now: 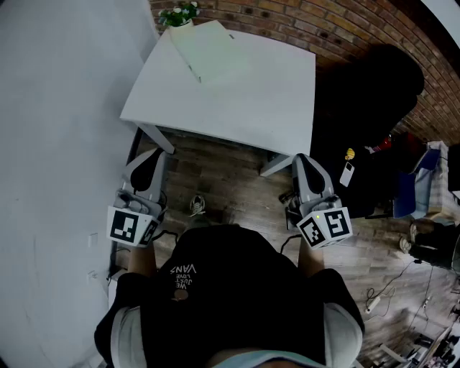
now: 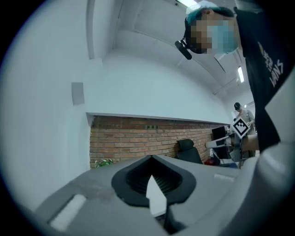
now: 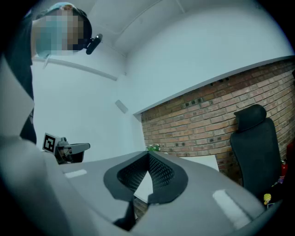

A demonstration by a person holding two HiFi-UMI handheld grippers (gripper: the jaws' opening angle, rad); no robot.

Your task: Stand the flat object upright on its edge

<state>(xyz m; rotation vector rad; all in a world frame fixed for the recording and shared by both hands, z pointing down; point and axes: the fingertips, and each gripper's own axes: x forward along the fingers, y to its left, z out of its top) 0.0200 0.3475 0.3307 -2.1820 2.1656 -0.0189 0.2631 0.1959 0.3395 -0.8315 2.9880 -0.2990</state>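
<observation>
The flat object [image 1: 205, 50] is a pale green sheet-like book that lies flat at the far left of the white table [image 1: 259, 100]. Both grippers hang well short of it, over the floor in front of the table's near edge, close to the person's body. My left gripper [image 1: 149, 158] is shut with nothing between its jaws, and its tips meet in the left gripper view [image 2: 151, 159]. My right gripper [image 1: 305, 159] is shut and empty too, tips together in the right gripper view [image 3: 148, 156]. Neither gripper view shows the flat object.
A small potted plant [image 1: 180, 13] stands at the table's far left corner by the brick wall [image 1: 323, 25]. A black office chair [image 1: 374, 93] sits to the table's right. A white wall [image 1: 57, 129] runs along the left. Cables and clutter lie on the wooden floor at right [image 1: 388, 287].
</observation>
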